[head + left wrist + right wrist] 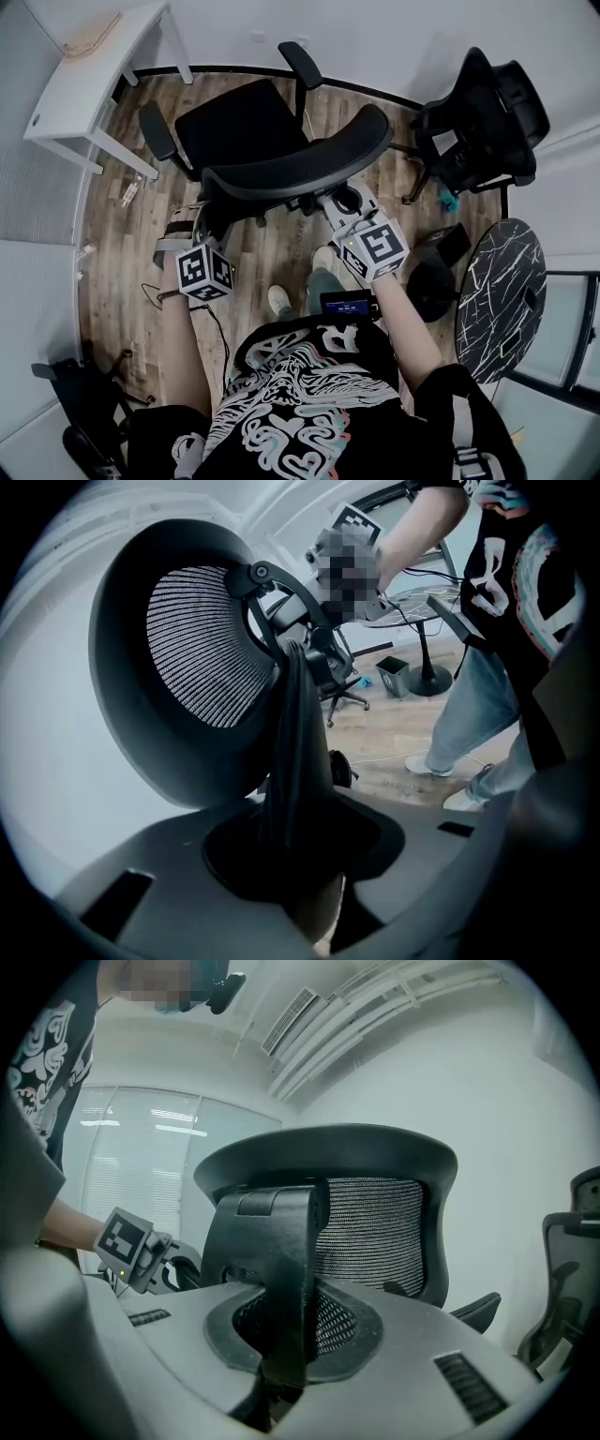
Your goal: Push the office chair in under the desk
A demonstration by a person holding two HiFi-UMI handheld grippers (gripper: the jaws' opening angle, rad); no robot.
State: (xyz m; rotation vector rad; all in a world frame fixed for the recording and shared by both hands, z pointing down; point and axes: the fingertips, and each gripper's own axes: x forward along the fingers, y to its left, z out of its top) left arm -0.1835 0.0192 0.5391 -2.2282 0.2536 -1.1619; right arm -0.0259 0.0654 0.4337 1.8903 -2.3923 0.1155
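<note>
Left tongs (298, 850) and right tongs (286, 1335) clamp office chair (281, 164).

Person in a black T-shirt (300, 412), pale blue jeans (473, 705) and white shoes (279, 300).
The T-shirt is short-sleeved, with a swirling white print edged in teal and pink. At the hands, the left cube (204, 272) and the right cube (377, 248) are whitish, with a black square marker on each face.
</note>
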